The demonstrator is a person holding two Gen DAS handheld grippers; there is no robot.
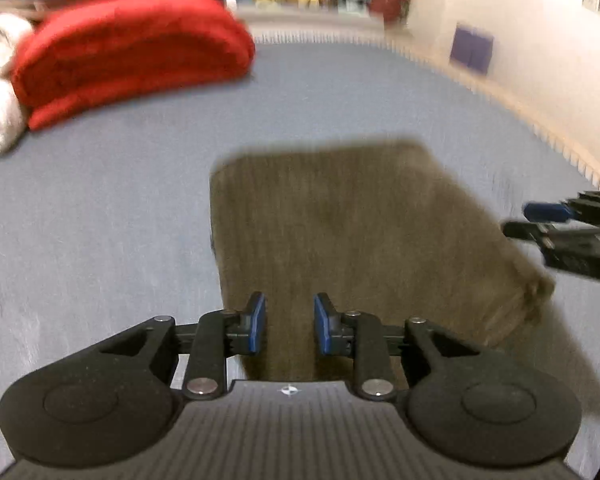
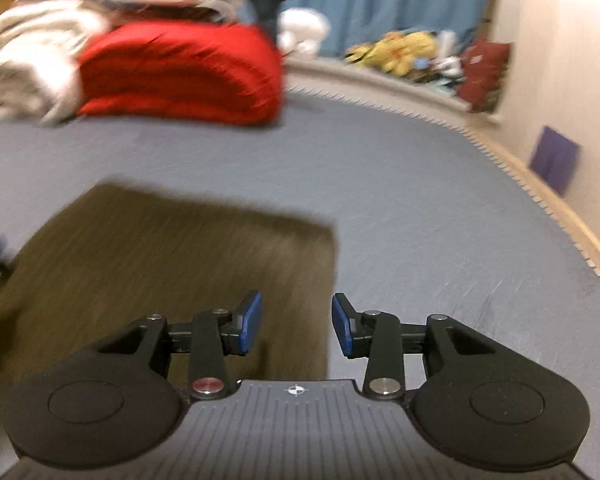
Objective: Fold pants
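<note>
Hovering above folded brown pants (image 1: 352, 232) (blurred), left gripper (image 1: 290, 322) and right gripper (image 2: 296, 322) gape empty.

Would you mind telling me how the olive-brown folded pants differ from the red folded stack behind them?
The pants are dull olive-brown; the red stack is bright red. The pants lie flat and thin near both open grippers, while the red stack is thick, rounded and layered, farther back beside white laundry. Both rest folded on the same grey-blue surface.

The pants (image 1: 352, 236) lie folded on the bed (image 1: 100, 216), before both tools. A blanket (image 1: 132, 52) sits behind them to the left, beside heaped linens (image 2: 32, 64).
</note>
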